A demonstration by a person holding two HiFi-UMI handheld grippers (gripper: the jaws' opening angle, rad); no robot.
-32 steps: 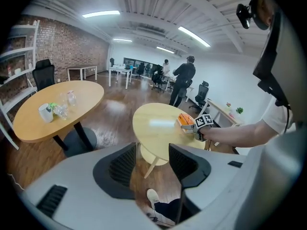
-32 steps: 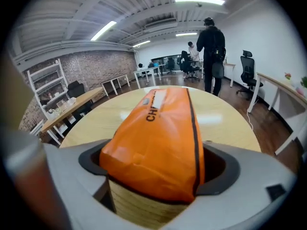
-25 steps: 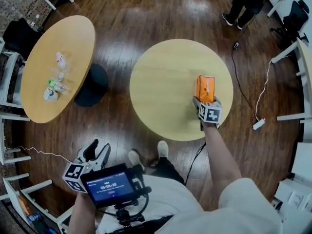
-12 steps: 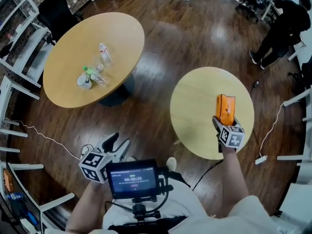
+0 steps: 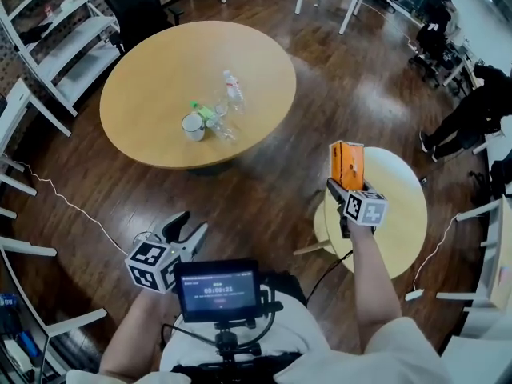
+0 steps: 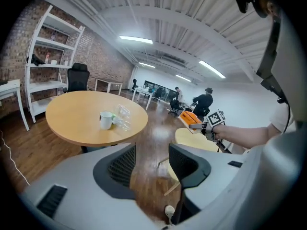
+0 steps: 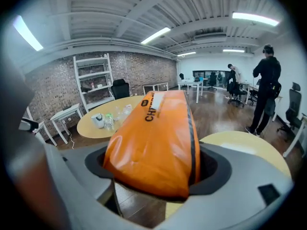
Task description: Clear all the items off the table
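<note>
My right gripper is shut on an orange packet and holds it in the air over the left edge of the small pale round table. The right gripper view shows the packet filling the space between the jaws. On the big wooden round table stand a white mug and several clear plastic bottles. My left gripper is open and empty, low over the wooden floor. In the left gripper view the mug and the packet lie ahead.
White shelving and a black chair stand beyond the big table. A cable runs over the floor at the left. People are near desks at the far right. A screen sits at my chest.
The right gripper has lifted the orange packet off the small table and carried it left. The view has swung toward the big table, which is now nearer. The left gripper has moved along.
</note>
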